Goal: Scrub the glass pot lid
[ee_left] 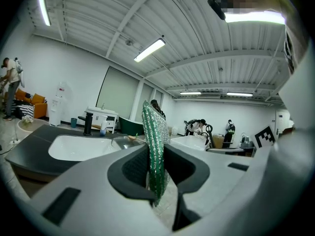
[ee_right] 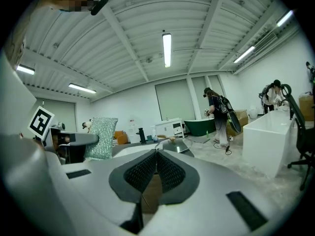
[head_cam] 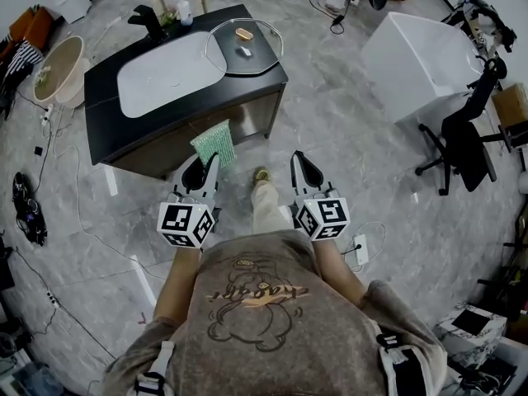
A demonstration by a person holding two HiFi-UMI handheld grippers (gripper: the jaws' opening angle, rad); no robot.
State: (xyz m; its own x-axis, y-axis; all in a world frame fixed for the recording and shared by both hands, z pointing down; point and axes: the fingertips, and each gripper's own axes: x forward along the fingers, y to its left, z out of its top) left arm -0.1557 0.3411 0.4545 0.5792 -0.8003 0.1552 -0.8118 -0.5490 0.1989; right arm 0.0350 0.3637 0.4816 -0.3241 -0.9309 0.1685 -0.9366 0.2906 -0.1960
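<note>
Nearest, the person's shirt front fills the bottom of the head view, and both hand-held tools reach forward from it over the grey marbled floor (head_cam: 346,139), side by side and apart; the left gripper (head_cam: 206,160) has its jaws clamped on a green scrub pad (head_cam: 214,143), which stands up on edge between the dark pads and rises well above the tips in the left gripper view; the right gripper (ee_right: 156,154) has its jaws pressed fully together with nothing between them; one shoe (head_cam: 261,174) shows on the floor between the two tools; ahead of the tips stands a black counter (head_cam: 103,89) with a white basin (head_cam: 165,77) sunk in it, the scrub pad's top edge just short of the counter's front face in the head view; the glass pot lid (head_cam: 243,48) lies flat on the counter's right end, just beside the basin, well apart from both grippers and touched by neither; in the head view it sits beyond and between them, and in the right gripper view it shows straight ahead just over the closed tips; a small orange piece (head_cam: 244,34) rests on the lid near its far rim; a black faucet (head_cam: 148,23) and a white bottle (head_cam: 181,8) stand at the counter's back; farther off to the right are a white tub (head_cam: 421,56) and a black office chair (head_cam: 462,143).
</note>
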